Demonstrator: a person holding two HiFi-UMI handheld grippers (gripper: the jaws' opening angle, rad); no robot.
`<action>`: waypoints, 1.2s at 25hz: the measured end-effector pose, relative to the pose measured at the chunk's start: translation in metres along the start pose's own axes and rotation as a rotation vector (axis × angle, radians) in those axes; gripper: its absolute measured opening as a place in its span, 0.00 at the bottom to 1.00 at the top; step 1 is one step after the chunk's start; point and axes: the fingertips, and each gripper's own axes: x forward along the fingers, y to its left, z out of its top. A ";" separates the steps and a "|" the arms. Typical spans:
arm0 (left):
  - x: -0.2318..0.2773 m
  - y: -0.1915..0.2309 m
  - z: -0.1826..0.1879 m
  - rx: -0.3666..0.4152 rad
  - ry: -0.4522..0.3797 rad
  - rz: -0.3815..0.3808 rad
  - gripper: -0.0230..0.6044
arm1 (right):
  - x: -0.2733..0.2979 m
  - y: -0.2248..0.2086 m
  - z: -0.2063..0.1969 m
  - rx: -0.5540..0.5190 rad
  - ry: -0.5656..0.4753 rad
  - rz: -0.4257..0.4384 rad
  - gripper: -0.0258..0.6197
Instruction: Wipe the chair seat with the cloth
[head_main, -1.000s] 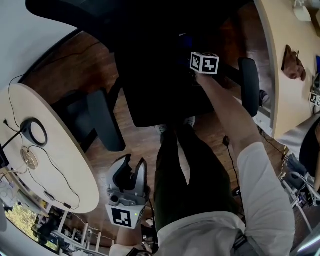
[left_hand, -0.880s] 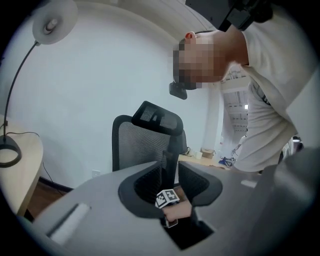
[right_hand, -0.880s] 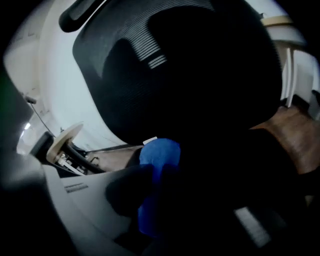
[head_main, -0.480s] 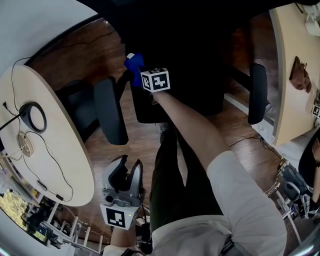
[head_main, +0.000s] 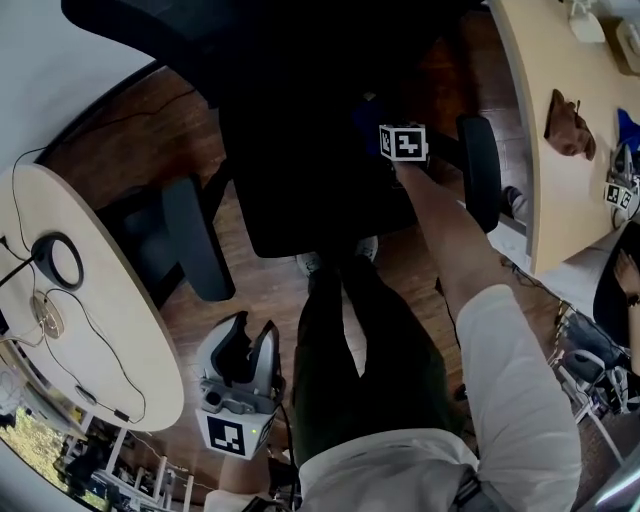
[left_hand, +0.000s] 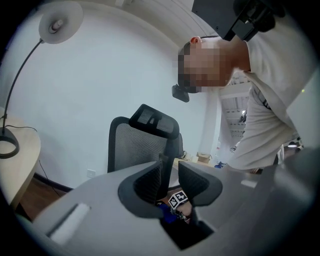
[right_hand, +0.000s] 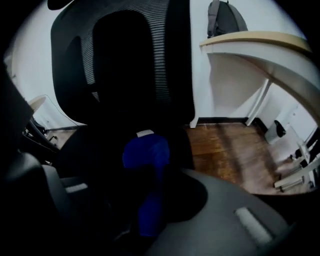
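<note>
blue cloth (right_hand: 146, 152) bunched, pinched in right claw (right_hand: 150, 200), resting on black chair seat (head_main: 300, 190).

Head view looks steeply down — both gripper views face the same chair (head_main: 300, 170).

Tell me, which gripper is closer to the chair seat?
Right. The right gripper, holding the blue cloth, is over the chair seat; the left gripper hangs beside the person's leg, away from the seat.
</note>
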 end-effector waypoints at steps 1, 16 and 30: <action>0.002 -0.003 -0.001 -0.008 -0.003 -0.004 0.37 | -0.004 -0.017 -0.002 0.006 0.004 -0.022 0.14; 0.000 -0.021 0.017 0.044 -0.007 -0.028 0.37 | -0.032 0.281 -0.049 0.065 -0.062 0.450 0.14; -0.024 -0.013 -0.010 0.006 0.010 -0.028 0.41 | -0.007 0.166 -0.083 -0.007 -0.034 0.260 0.14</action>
